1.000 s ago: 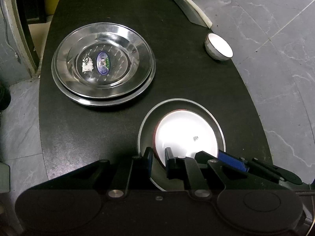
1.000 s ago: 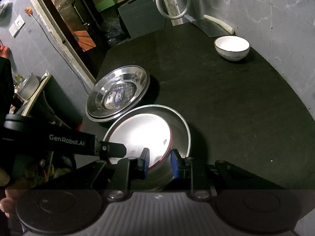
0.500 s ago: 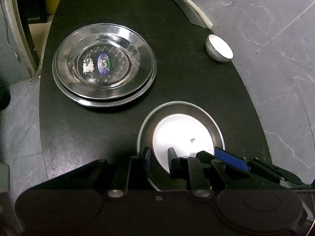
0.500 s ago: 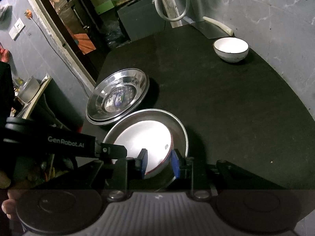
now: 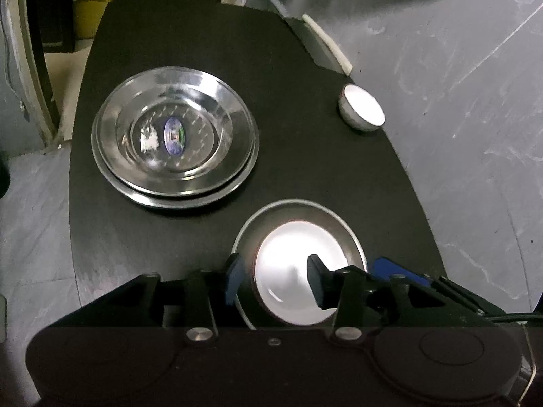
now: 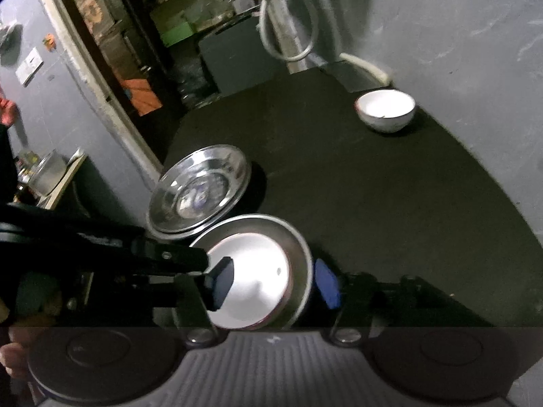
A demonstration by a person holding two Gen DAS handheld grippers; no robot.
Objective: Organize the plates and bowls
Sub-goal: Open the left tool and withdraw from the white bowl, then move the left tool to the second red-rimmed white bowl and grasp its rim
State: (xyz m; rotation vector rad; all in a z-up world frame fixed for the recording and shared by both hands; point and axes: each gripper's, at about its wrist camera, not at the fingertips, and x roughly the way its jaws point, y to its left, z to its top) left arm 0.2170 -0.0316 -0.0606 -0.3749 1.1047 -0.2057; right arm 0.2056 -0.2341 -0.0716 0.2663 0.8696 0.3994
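On the black matte table (image 5: 305, 156) we count three steel plates, one white plate and one white bowl. Two of the steel plates sit nested as a stack (image 5: 174, 144) at the far left, round, shiny, with a blue oval sticker in the centre of the upper one. The third steel plate (image 5: 342, 224) lies at the near edge, just beside the stack but not touching it, and carries the white plate (image 5: 292, 251), which is glossy, round and thinly red-rimmed. The white bowl (image 5: 361, 112), small and rounded, stands well apart at the far right edge. Our left gripper (image 5: 273, 279) is wide open, fingers astride the near left rim of both plates, holding nothing. Our right gripper (image 6: 275, 283) is likewise wide open, one finger over the white plate, the other outside the steel rim, holding nothing.
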